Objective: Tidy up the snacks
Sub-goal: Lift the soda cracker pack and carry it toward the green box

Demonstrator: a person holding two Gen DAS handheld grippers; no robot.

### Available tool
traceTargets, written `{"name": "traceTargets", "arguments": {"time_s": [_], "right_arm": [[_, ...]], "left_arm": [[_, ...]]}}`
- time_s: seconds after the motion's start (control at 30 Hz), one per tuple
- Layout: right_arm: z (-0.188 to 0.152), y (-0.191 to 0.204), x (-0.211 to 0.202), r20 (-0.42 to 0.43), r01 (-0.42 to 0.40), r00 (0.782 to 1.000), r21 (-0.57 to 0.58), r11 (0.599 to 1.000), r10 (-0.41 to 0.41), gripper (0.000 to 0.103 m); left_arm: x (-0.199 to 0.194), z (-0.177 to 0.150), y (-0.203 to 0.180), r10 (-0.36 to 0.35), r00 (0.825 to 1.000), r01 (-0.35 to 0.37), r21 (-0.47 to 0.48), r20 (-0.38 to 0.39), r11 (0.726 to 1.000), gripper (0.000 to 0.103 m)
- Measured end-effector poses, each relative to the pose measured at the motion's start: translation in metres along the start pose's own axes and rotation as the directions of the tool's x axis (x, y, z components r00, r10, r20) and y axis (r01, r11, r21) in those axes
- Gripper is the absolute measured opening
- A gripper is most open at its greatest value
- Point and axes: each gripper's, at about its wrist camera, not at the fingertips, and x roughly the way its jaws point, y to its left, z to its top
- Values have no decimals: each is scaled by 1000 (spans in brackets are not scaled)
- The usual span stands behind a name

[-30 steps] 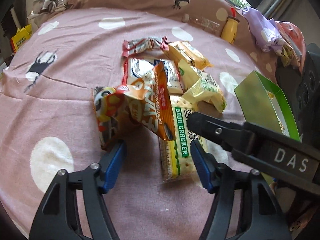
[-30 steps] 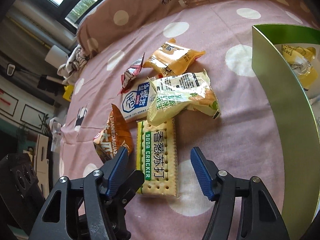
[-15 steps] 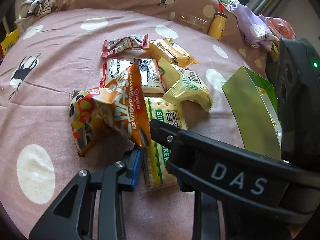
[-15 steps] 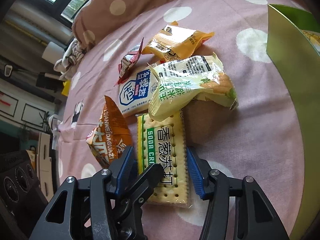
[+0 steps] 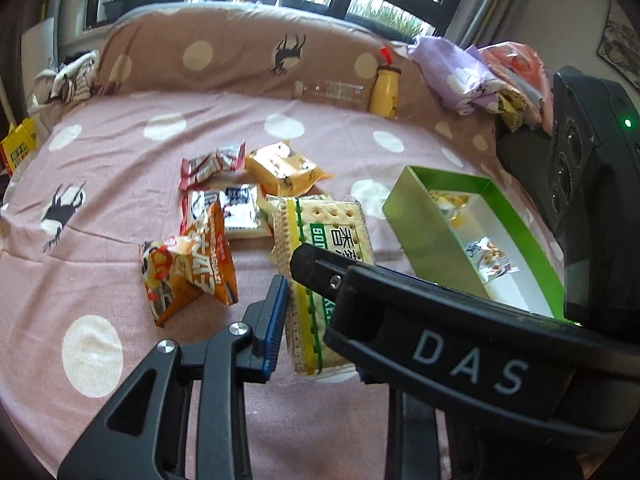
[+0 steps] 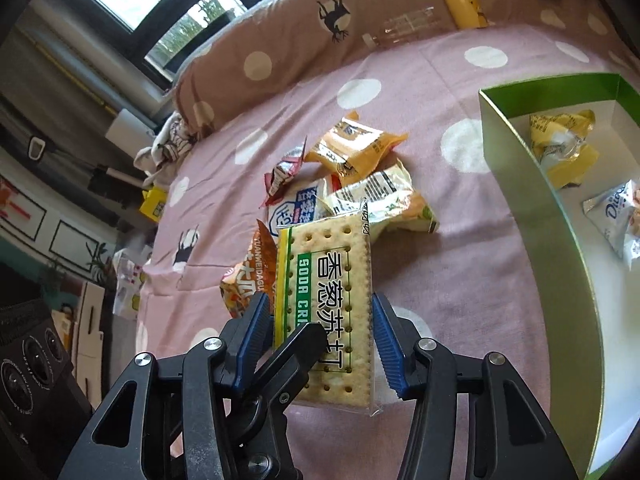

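Observation:
A soda cracker pack (image 6: 324,280), clear wrap with green and yellow print, hangs tilted above the pink spotted bedspread. My right gripper (image 6: 320,340) is shut on it across its width, blue pads on both long edges. My left gripper (image 5: 320,344) is shut on the same pack (image 5: 320,240) across its thickness; one black finger lies over the face, and the right gripper's arm hides the other. A green box (image 6: 520,184) stands to the right with several packets inside. Loose on the bed lie an orange packet (image 5: 188,268), a blue-and-white packet (image 5: 240,208) and a pale corn packet (image 6: 384,200).
A yellow-orange packet (image 5: 284,168) and a red-and-white one (image 5: 212,164) lie farther back. A yellow bottle (image 5: 384,92) and a clear bottle (image 5: 332,92) rest against the brown spotted pillow (image 5: 200,52). Purple cloth (image 5: 452,72) is heaped at back right.
Both grippers have shut on the cracker pack, which lay flat between open jaws a second ago. The pack is now off the bedspread and the view has tipped toward the window.

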Motion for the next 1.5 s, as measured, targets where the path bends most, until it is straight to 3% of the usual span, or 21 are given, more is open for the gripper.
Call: {"name": "traceTargets", "arguments": {"time_s": [1.0, 1.5], "right_arm": [[-7, 18, -55, 185, -12, 982, -69, 998, 25, 55], [-8, 16, -85, 273, -2, 962, -84, 996, 25, 55]], "left_arm": [[-40, 2, -18, -48, 985, 37, 70, 166, 997, 28], [-56, 5, -41, -87, 968, 60, 120, 234, 991, 28]]}}
